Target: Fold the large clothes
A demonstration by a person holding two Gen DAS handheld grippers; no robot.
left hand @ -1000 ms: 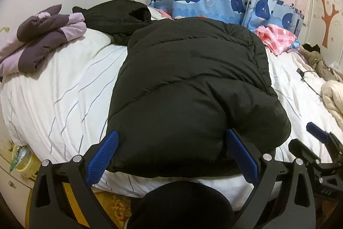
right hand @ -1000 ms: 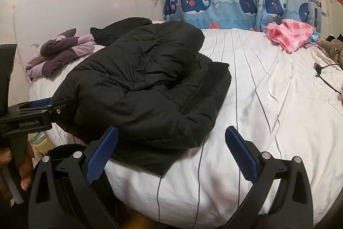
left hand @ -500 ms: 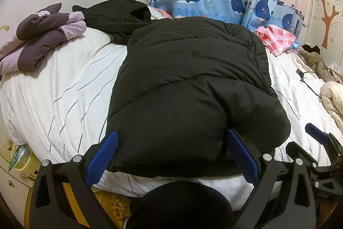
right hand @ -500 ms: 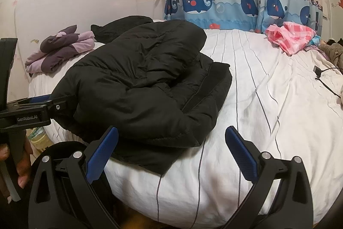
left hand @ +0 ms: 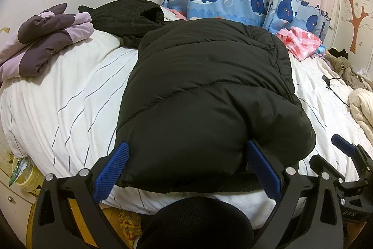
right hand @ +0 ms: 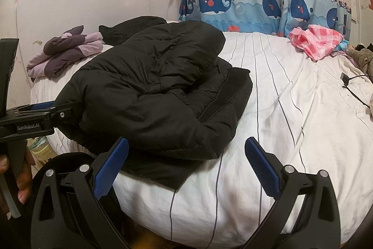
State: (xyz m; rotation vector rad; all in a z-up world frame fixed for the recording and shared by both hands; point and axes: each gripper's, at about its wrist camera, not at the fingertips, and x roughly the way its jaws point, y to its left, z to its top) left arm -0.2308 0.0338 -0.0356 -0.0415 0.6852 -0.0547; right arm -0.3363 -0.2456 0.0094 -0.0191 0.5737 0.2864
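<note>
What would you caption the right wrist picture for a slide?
Open right gripper hovers by a folded black puffer jacket on a striped bed.

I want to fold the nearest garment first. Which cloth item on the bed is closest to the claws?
The black puffy jacket, at the bed's near edge, directly before both claws; other clothes lie farther back.

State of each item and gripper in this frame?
Black jacket: folded in a bundle on the bed.
Purple garment: folded.
Pink cloth: crumpled.
Left gripper: open, straddling the jacket's near edge.
Right gripper: open, holding nothing.
</note>
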